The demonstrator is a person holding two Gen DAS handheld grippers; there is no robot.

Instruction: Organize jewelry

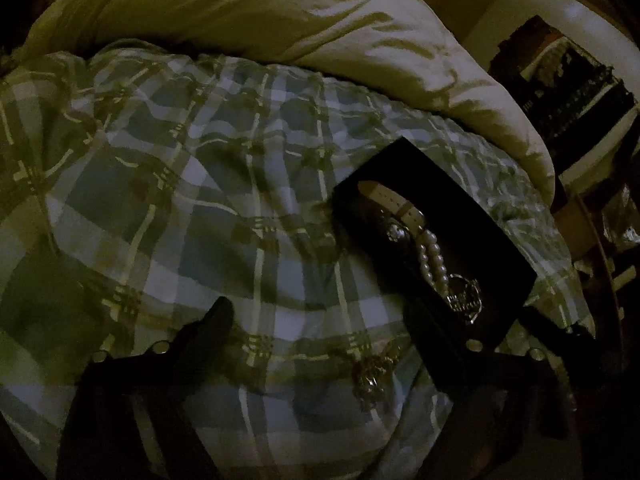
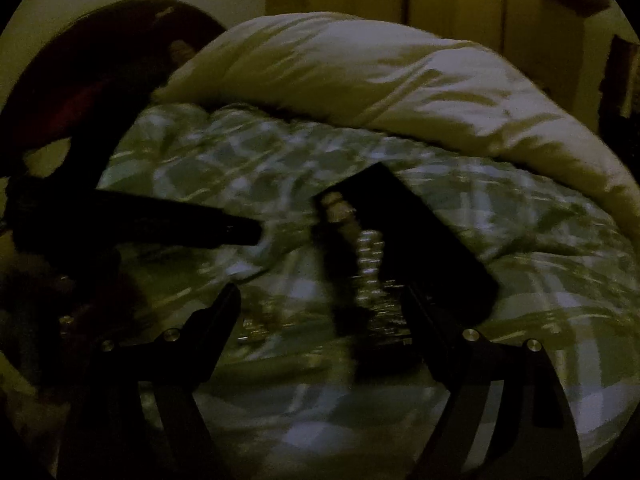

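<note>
Lying on the plaid bedspread (image 1: 168,184), a shallow black box (image 1: 492,240) already holds a pale-strapped watch (image 1: 394,196) and a pearl bracelet (image 1: 432,258), with something silvery, perhaps a charm, at the near end of the pearls – so the sorting looks partly done. One loose chain piece (image 1: 370,380) still lies on the bedspread just beside the box's near corner, and it seems the likeliest thing to go in next. From the left wrist view, the left gripper (image 1: 320,320) hangs above the bedding with its jaws spread wide and nothing between them, the chain lying roughly between its fingers. The right gripper (image 2: 320,304) is likewise wide and empty, lined up toward the box's near end, probably to steady it or to reach the loose piece. Only the left view shows the box's contents crisply; the right view is blurred, reducing the pearls to a smeared bright column. It alone, though, shows the other gripper reaching in from the left, and both views show the white duvet (image 1: 280,16) bunched behind.
</note>
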